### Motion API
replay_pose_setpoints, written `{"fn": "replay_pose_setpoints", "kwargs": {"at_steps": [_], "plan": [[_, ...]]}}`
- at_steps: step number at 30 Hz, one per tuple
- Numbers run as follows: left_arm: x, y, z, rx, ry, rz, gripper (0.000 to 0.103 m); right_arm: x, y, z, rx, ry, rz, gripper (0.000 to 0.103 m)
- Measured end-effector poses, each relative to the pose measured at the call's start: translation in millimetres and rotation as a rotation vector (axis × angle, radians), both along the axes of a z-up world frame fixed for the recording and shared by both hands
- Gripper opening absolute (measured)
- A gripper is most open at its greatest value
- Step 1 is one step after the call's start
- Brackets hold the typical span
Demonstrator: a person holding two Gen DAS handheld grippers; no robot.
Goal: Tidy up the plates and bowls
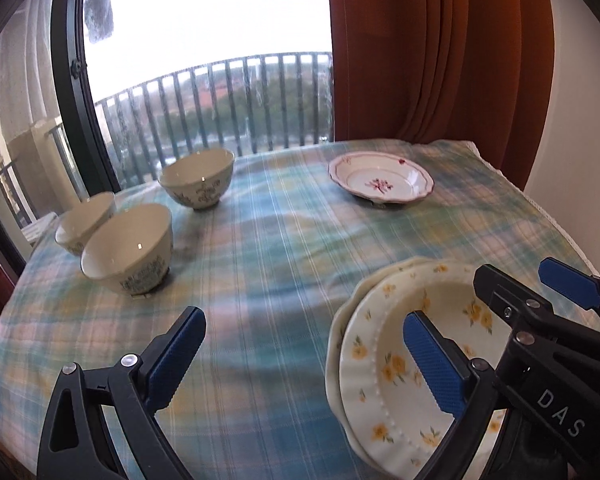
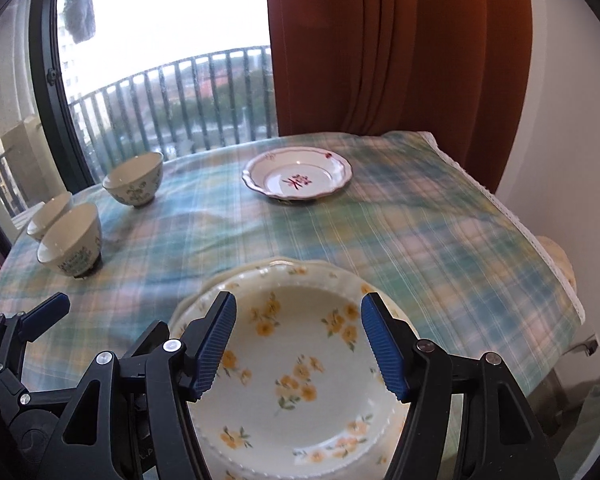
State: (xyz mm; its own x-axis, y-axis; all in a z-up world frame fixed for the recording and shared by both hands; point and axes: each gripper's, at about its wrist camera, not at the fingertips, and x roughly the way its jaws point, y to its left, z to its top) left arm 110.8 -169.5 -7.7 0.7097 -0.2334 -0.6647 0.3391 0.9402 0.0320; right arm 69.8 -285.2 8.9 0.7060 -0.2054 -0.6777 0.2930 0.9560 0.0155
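The main risk is that the right gripper [image 2: 298, 346], its jaws spread about halfway and empty, hovers over the yellow-flowered plate [image 2: 296, 364] stacked on another, so a careless close could clip the rim and shift the stack. The left gripper [image 1: 304, 354] also stands wide and empty, beside that stack. The pink-flowered plate [image 2: 298, 178] and 3 bowls [image 1: 130, 248] sit well apart, farther across the plaid tablecloth [image 1: 268, 264].
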Motion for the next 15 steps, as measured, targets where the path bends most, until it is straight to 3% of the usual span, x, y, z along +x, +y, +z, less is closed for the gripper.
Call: {"fn": "replay_pose_setpoints", "kwargs": {"at_steps": [15], "plan": [[77.2, -39.7, 21.6, -0.005, -0.06, 0.016, 0.099, 74.0, -41.0, 20.5, -0.002, -0.063, -0.002, 0.069]]}}
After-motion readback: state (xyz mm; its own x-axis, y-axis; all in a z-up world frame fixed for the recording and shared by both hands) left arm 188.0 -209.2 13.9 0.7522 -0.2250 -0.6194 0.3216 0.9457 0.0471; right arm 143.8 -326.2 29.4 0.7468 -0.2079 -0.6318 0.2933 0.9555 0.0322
